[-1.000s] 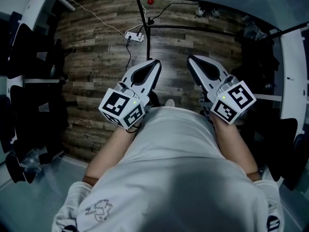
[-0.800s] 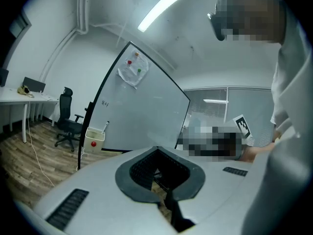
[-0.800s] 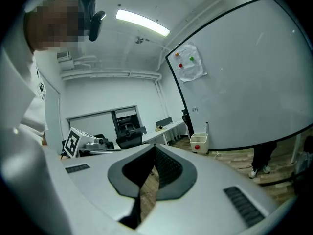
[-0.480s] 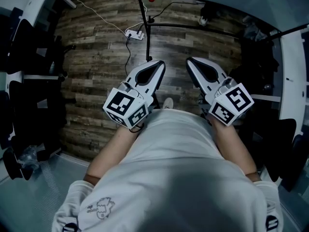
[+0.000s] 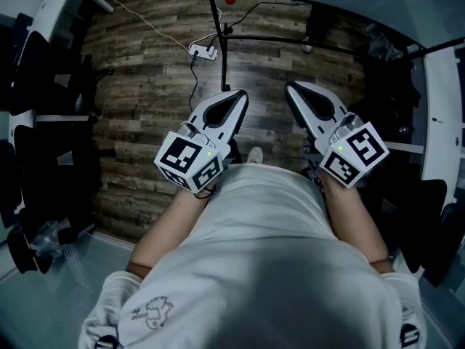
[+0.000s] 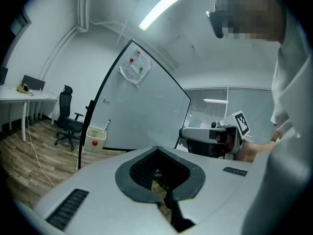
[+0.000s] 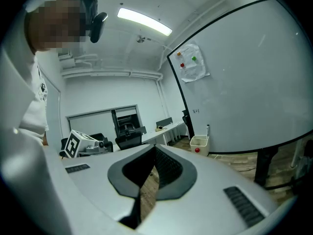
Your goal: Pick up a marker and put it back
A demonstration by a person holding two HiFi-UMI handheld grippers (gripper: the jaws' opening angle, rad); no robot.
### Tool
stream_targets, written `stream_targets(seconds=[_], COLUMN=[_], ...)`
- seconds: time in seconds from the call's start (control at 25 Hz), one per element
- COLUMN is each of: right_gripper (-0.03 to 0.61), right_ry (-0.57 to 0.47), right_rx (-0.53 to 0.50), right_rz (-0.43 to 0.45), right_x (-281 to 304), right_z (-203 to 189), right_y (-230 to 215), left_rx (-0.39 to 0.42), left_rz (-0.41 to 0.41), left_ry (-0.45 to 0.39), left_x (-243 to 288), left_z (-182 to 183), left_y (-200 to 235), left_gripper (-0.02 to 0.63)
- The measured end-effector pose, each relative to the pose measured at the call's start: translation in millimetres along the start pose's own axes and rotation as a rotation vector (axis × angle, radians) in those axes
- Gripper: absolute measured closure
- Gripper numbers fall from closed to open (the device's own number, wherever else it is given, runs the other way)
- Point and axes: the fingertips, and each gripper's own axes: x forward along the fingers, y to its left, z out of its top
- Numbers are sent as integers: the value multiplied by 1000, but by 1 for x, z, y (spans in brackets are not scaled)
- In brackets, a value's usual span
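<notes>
Marker (image 6: 108, 124) — a thin dark-capped stick — stands upright in a small pale box (image 6: 95, 136) hung at the foot of the whiteboard (image 6: 142, 106), out at about 12 o'clock from the person. It is well apart from both tools. The box has a round red dot on its front.

The left gripper (image 5: 238, 93) is held in front of the person's waist, pointing toward 1 o'clock. Its jaws are pressed together at the tips with nothing between them. The right gripper (image 5: 289, 86) sits beside it, pointing toward 11 o'clock, also clenched and empty. Each carries a cube with black-and-white square patterns, and a small green light shows on each.

There is a short scrawl of handwriting on the whiteboard's left part, too small to read. Higher up, a crumpled sheet (image 6: 134, 68) is pinned to the board with a red and a green magnet. The person's white shirt (image 5: 261, 267) has a small line drawing near the hem, but I cannot make out any words.

On the plank floor (image 5: 145, 86) at 11 o'clock lies a white power strip (image 5: 203, 52) with its cord. Off to 9 o'clock, a black office chair (image 6: 66, 121) stands by a white desk (image 6: 19, 94).
</notes>
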Motion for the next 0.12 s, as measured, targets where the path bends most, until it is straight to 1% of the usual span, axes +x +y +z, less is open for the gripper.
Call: stream_targets(seconds=[0.12], right_gripper=[568], right_ry=[0], right_rx=[-3], right_rz=[2], right_x=[7], right_z=[2], right_y=[-4], left_rx=[2], left_rz=[5], left_ry=[1], left_x=[2], left_z=[2], left_y=[8], left_gripper=[609])
